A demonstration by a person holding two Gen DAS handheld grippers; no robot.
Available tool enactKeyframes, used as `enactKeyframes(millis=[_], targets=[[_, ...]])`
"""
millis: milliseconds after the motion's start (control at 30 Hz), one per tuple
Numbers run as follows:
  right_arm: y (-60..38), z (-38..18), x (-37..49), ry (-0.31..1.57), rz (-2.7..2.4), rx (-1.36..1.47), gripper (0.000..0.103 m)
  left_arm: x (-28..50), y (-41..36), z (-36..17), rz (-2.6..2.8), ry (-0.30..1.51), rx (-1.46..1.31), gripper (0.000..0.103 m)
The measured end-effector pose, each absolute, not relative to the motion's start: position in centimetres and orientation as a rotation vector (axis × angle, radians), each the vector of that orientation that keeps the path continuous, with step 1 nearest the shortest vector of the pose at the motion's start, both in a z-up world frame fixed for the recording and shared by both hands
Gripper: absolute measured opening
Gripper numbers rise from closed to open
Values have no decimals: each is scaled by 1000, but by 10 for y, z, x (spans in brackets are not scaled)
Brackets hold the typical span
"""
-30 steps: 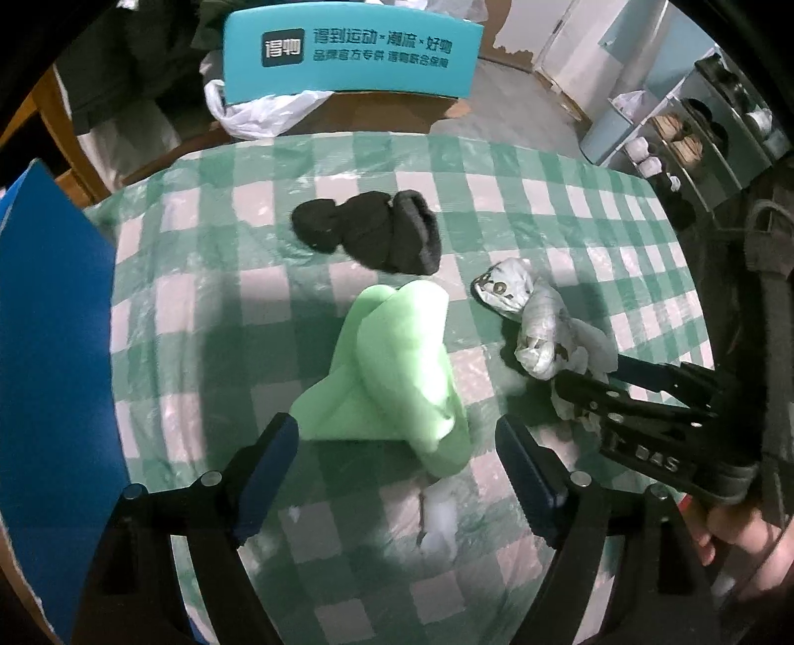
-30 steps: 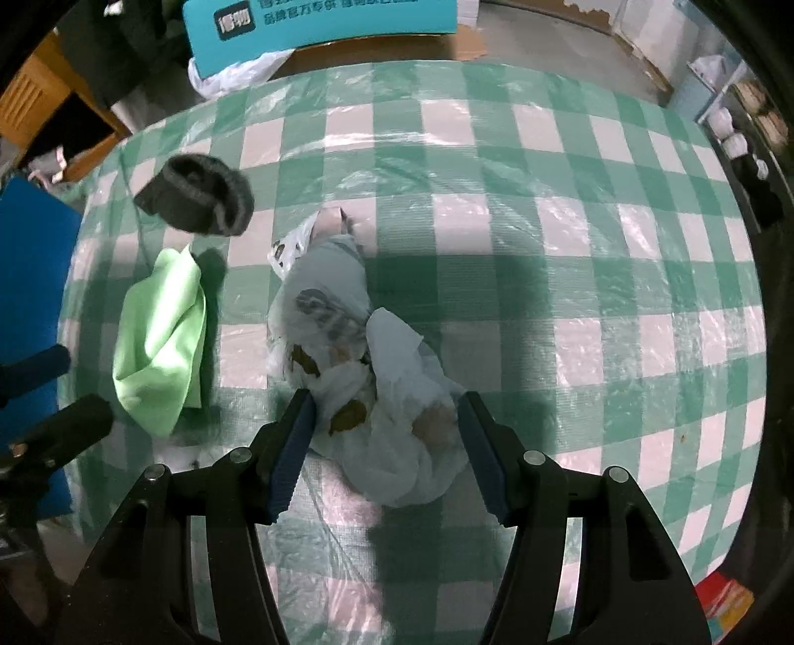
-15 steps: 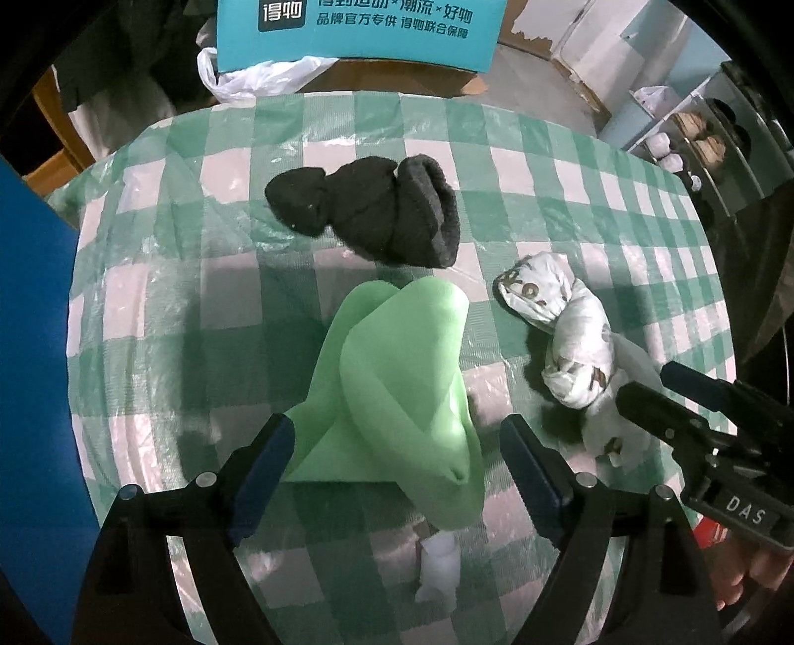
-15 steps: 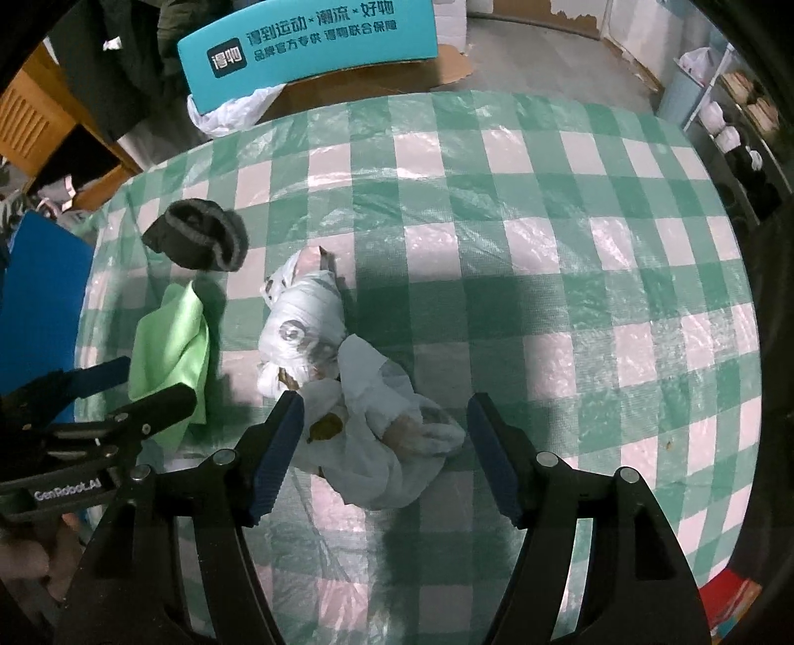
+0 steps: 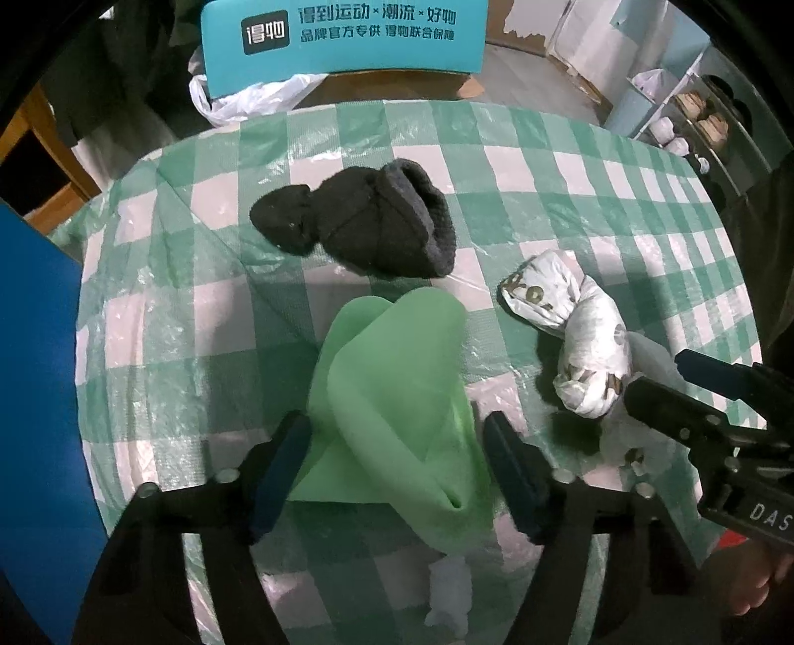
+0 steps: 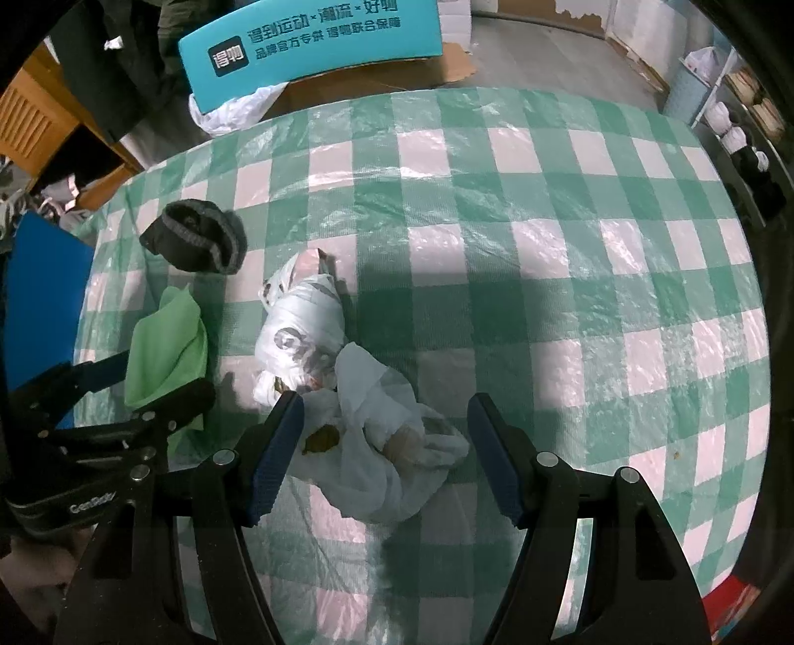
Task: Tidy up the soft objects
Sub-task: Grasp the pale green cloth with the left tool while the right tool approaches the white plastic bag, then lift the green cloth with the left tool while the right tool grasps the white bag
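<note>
A light green cloth point(image 5: 392, 397) lies crumpled on the checked tablecloth point(image 5: 546, 188). My left gripper point(image 5: 397, 466) is open, its blue-padded jaws on either side of the cloth's near end. A white patterned garment point(image 6: 347, 377), rolled at one end, lies to the right; it also shows in the left wrist view point(image 5: 580, 342). My right gripper point(image 6: 387, 456) is open with its jaws astride the garment's loose end. A black knitted item point(image 5: 367, 223) lies behind the green cloth, seen too in the right wrist view point(image 6: 198, 238).
A small white scrap point(image 5: 446, 590) lies by the table's near edge. A blue panel point(image 5: 34, 397) stands at the left. A teal box with print point(image 5: 342, 34) and a white bag point(image 5: 253, 94) sit beyond the table. Shelves point(image 5: 694, 124) stand at the right.
Both grippers have moved forward and down over their cloths. The left jaws now flank the green cloth's near end, the right jaws the white garment's loose end. Both stayed open.
</note>
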State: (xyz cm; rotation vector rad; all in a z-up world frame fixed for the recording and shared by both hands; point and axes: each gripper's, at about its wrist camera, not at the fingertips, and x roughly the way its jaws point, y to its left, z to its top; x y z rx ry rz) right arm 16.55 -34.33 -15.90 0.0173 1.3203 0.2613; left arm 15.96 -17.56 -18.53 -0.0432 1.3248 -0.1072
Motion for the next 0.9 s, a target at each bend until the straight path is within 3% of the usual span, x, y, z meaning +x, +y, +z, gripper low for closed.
enactKeyframes(millis=[67,200,333,700,733,800,900], targets=[[-339,-159,166,1313,282,15,71,160,-173,-184,-105,1318,-37,58],[-329,-158,167,1292,313,-13,71,160,-167,-183,-116,1319,-52,29],[-319,-161,168,1285,341,-39,71,160,-163,-184,-137,1325,-77,16],[-296,-181,173,1284,338,-160,71,153,-155,-178,-166,1315,-125,12],[-296,-181,173,1284,338,-163,69,153,-153,-176,-167,1313,-132,12],[-295,-183,173,1290,342,-162,53,153,-152,-173,-168,1306,-139,12],[-293,-183,172,1296,343,-163,47,152,-149,-169,-170,1300,-148,12]])
